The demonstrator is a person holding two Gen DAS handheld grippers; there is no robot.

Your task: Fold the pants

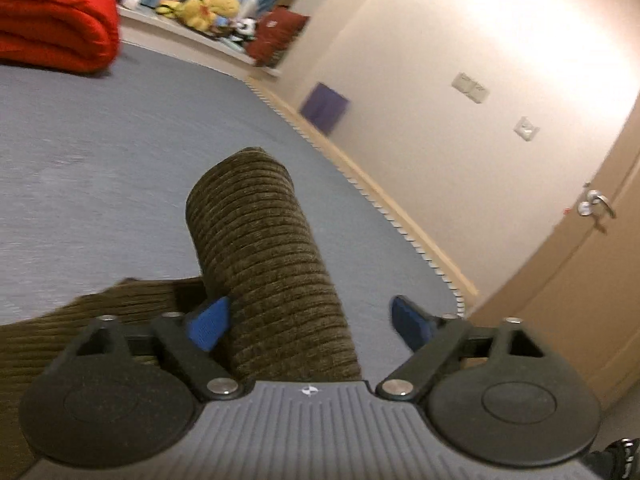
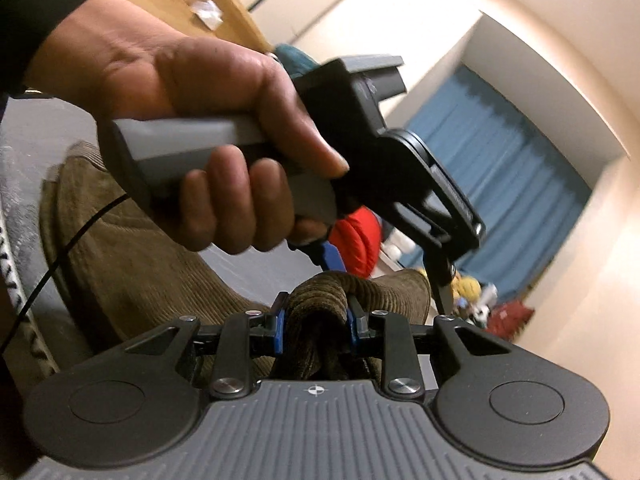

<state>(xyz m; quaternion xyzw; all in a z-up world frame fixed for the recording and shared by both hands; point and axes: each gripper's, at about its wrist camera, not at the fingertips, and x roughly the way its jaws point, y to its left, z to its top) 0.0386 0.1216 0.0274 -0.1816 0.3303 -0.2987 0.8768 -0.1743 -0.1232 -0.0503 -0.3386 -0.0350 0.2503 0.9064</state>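
pinching a bunched fold of the pants [image 2: 320, 312] between the blue pads [image 2: 279, 330] of the right gripper [image 2: 316, 330], cloth squeezed narrow there and bulging above the jaws; spreading wide in the left wrist view, the left gripper [image 1: 310, 324] with its blue pads [image 1: 210, 326] far apart; standing between them a ribbed, olive-brown tube of pants [image 1: 260, 248], touching the pad on the picture's left, well apart from the other pad, so not clamped; lying behind and to the left of that tube more of the same cloth, flat on the grey bed [image 1: 100, 160]; seen from the right wrist, the rest of the pants spread as a brown corduroy heap on the grey bed [image 2: 24, 136] at the left side, one fold raised up to the right jaws; gripping the grey handle of the left gripper [image 2: 332, 246], a hand [image 2: 200, 120] in a black sleeve [image 2: 36, 12], fingers wrapped under the handle, thumb along the side; hanging from that handle a thin black cable [image 2: 60, 256] across the cloth; only one blue pad of the left gripper visible in this view, just above the raised fold, whether touching it cannot tell; far on the bed a red blanket [image 1: 56, 16]; beyond it some plush toys [image 1: 200, 8] and a blue curtain [image 2: 500, 192]; at the right of the left wrist view a beige wall and a door [image 1: 580, 280] with metal handle; both views a bit blurred.
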